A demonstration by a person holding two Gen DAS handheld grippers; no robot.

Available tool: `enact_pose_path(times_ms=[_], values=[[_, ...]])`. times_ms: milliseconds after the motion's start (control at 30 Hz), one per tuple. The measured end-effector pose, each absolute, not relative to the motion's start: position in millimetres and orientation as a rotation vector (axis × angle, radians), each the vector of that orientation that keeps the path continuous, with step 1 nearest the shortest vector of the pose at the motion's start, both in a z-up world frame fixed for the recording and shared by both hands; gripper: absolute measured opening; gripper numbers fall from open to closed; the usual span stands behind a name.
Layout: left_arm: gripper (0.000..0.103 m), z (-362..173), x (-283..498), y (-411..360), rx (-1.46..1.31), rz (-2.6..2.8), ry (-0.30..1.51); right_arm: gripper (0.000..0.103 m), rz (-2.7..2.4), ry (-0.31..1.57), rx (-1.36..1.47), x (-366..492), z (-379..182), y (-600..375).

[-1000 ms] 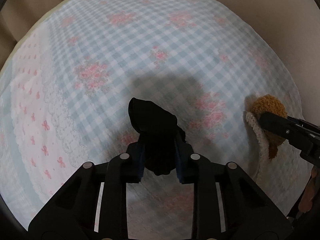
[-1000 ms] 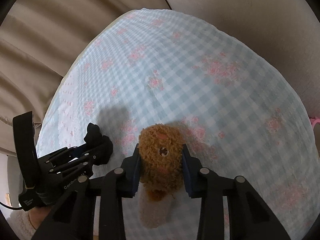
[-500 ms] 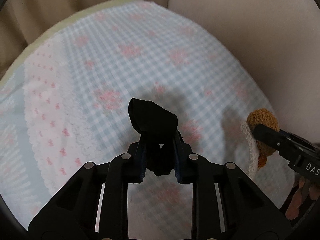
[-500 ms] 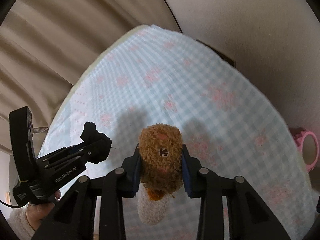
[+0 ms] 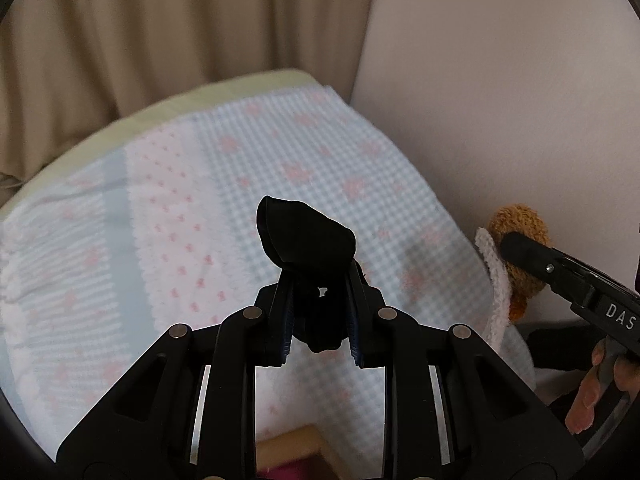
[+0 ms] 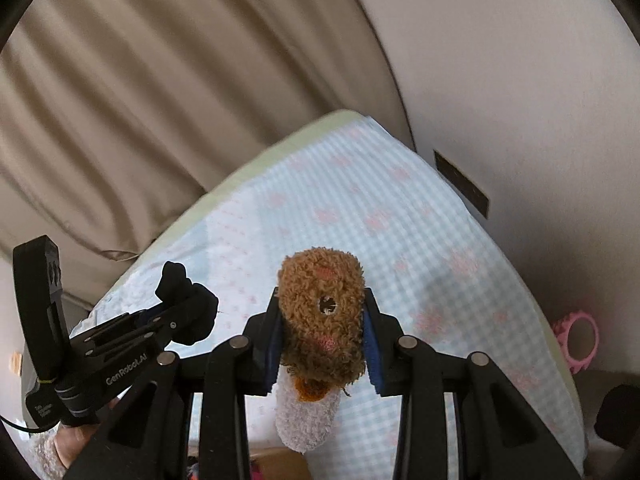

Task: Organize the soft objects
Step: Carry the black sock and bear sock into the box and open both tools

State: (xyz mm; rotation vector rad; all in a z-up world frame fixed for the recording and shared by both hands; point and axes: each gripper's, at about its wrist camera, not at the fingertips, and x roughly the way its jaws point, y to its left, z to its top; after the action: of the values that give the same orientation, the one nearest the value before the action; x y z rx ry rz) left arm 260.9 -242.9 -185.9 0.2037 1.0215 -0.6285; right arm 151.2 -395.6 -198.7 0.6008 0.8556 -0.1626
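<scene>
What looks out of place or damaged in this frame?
Nothing looks damaged. The left gripper holds a black sock and the right gripper a brown fuzzy sock, both raised above the checked blanket.

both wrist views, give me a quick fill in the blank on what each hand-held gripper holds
1. The left hand-held gripper is shut on a ____ sock.
2. The right hand-held gripper grips a fuzzy ____ sock with a white cuff.
3. Both socks are held above a checked ____.

Missing words: black; brown; blanket
</scene>
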Motion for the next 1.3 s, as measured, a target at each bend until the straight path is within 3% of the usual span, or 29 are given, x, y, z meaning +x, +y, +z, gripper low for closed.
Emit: enact_pose_path(times_ms=[267,600,967,1300], values=[[0.019,-121,218,-167,0.128,-0.555,0.961,0.032,-0.063,0.832,0.521,136,-140,-329],[0.019,-107,164,-42,0.065,-0.442,0.970,0.032,0.079,0.877,0.448,112,-124,-213],[0.019,-169,110,63,0.027,-0.351,1.088,0.032,0.134,1.023,0.381,82,-181,-133],[0.019,-253,80,78,0.010,-0.330,1.227,0.032,0.115,1.138,0.255,68,-238,-116]])
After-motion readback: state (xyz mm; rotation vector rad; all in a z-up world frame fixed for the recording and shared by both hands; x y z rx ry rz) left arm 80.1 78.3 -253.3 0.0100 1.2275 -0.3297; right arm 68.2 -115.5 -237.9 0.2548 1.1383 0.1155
